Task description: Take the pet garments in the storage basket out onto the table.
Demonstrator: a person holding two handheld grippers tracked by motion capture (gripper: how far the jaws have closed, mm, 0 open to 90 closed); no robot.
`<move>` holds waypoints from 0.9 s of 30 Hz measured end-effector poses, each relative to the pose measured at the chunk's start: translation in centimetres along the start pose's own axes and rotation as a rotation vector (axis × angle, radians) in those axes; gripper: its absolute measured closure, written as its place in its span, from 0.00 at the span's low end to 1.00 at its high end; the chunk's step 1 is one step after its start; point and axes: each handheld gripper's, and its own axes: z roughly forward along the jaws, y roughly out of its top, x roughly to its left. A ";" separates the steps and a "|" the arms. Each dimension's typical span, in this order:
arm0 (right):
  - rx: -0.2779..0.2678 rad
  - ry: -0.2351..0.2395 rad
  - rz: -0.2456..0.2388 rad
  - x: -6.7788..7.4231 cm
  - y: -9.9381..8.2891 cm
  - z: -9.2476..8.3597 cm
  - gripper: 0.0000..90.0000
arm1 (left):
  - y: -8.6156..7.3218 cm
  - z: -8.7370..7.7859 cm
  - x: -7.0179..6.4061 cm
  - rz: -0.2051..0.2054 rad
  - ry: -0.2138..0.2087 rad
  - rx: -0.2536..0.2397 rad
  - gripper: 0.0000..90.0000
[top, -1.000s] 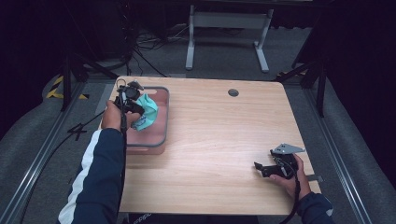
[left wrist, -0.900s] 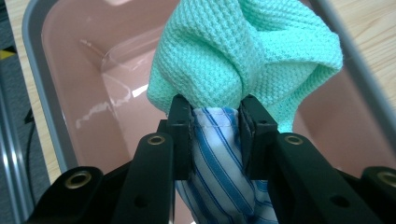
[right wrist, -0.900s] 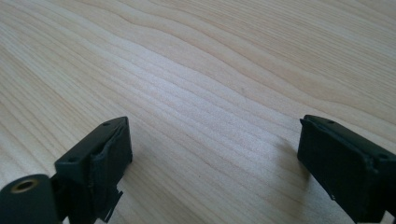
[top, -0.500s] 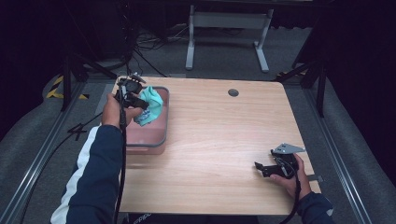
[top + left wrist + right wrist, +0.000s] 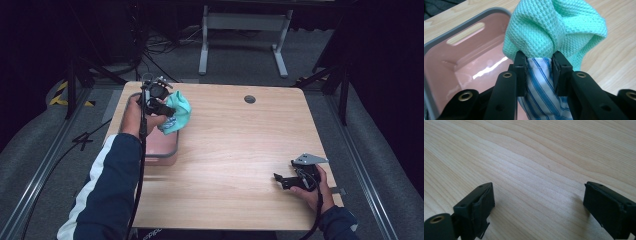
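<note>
Left gripper up at the far left corner of the table, jaws clamped on a bundle of cloth, and in the high view the mint-green cloth hangs in the air above the right rim of the pink bin. The bin sits on the table's left side, grey-rimmed, and the person's dark sleeve with its white stripe reaches up to it from the bottom edge. Over at the near right corner the right gripper rests low by the table's edge in the hand, well apart from bin and cloth; from up here its jaws are too small to read, likely spread.

On to the left gripper view: the two black jaws of the left gripper pinch in close with fabric squeezed between the pads. A blue-and-white striped cloth runs down between them, and the green waffle-weave cloth bulges out just above the tips, bunched and folded. Behind and to the left, the pink bin lies open below, its slotted handle catching the light, bare wood to the right.

Right gripper view now: the right gripper has its jaws standing wide apart, nothing between them, just pale wood grain of the table beneath
</note>
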 end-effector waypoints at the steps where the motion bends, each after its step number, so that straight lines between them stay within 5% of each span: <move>1: -0.002 0.000 0.002 0.0 0.0 0.0 0.12 | 0.1 0.0 -0.2 0.003 -0.002 -0.003 0.78; 13: -0.002 -0.001 0.004 -0.1 0.0 0.0 0.12 | 1.5 0.0 -3.2 0.071 -0.053 -0.021 0.77; 27: 0.000 -0.003 0.001 -0.2 0.0 0.0 0.12 | 2.8 3.3 -8.3 0.146 -0.124 0.012 0.77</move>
